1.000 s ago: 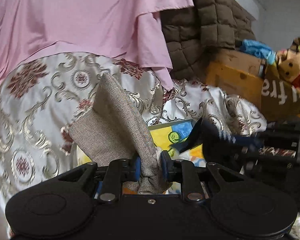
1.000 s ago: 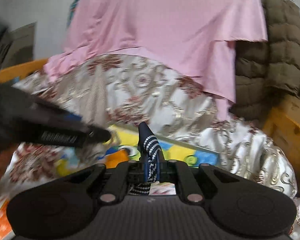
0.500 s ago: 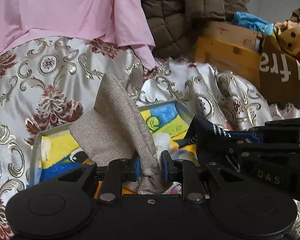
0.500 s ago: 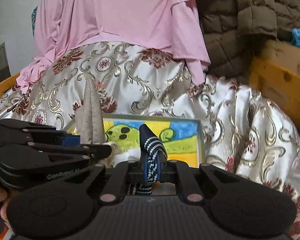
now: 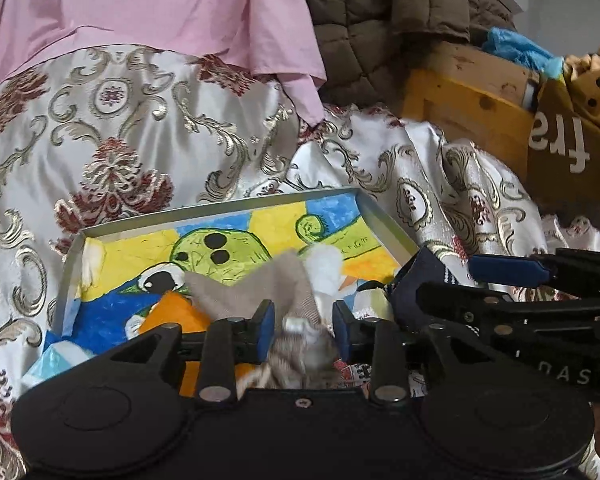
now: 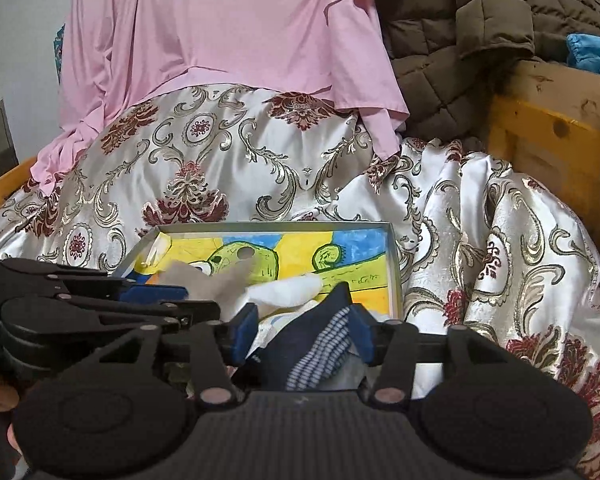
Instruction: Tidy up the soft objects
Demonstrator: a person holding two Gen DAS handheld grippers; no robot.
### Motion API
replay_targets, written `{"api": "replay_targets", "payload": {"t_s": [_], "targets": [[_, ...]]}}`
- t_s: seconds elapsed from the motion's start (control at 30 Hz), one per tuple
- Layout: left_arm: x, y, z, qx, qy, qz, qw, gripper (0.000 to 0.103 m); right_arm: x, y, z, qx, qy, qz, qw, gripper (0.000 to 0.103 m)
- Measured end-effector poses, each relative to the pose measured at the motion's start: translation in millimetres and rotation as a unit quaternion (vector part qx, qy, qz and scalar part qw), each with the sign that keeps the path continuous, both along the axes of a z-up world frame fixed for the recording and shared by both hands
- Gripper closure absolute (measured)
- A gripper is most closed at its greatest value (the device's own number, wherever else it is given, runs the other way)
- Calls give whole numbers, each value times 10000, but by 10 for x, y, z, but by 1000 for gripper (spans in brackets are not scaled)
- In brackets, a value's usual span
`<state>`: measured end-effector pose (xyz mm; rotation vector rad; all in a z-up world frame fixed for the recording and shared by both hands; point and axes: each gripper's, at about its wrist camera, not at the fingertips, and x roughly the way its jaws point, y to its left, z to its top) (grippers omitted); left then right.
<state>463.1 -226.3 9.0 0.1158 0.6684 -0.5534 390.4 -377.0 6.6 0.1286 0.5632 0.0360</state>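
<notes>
A shallow grey tray (image 5: pixel 220 208) with a painted yellow, green and blue bottom lies on the patterned satin cover. My left gripper (image 5: pixel 304 330) hangs over its near edge. Its jaws are opening, and a grey linen cloth (image 5: pixel 256 292) slumps between them into the tray, blurred. To its right is my right gripper (image 6: pixel 304 332), whose jaws are also opening wide. A navy sock (image 6: pixel 312 344) with white dotted stripes lies loosely between them at the tray's near right corner. Something white and soft (image 6: pixel 284 292) rests in the tray between the two pieces.
The satin cover (image 5: pixel 140 140) rises behind the tray, with a pink garment (image 6: pixel 220 32) draped over it. A brown quilted coat (image 5: pixel 380 20), a wooden crate (image 5: pixel 468 100) and a plush toy (image 5: pixel 588 84) stand at the back right.
Both grippers sank closer to the tray and their jaws parted. The grey cloth, upright before, has collapsed into the tray. The navy sock has slackened and spread out between the right fingers.
</notes>
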Motion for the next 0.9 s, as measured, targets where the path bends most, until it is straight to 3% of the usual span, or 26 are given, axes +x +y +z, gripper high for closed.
{"api": "replay_targets", "payload": {"t_s": [0.07, 0.2, 0.27, 0.37, 0.7, 0.9], "targets": [[-49, 52, 33, -56, -38, 77, 9999, 63, -46, 3, 39, -19, -67, -16, 10000, 33], [-200, 179, 136, -173, -161, 228, 9995, 58, -159, 5, 147, -61, -205, -85, 9997, 26], [-300, 249, 214, -226, -251, 295, 9990, 54, -249, 16, 222, -89, -296, -99, 9995, 18], [-467, 383, 362, -332, -336, 406, 9981, 43, -445, 69, 370, -194, -519, -139, 9984, 13], [-1239, 1038, 838, -685, -760, 707, 9922, 11, -1273, 336, 782, -334, -1091, -152, 9934, 0], [-1786, 1353, 923, -736, -1112, 884, 9871, 3, -1754, 536, 879, -145, -1293, -104, 9914, 0]]}}
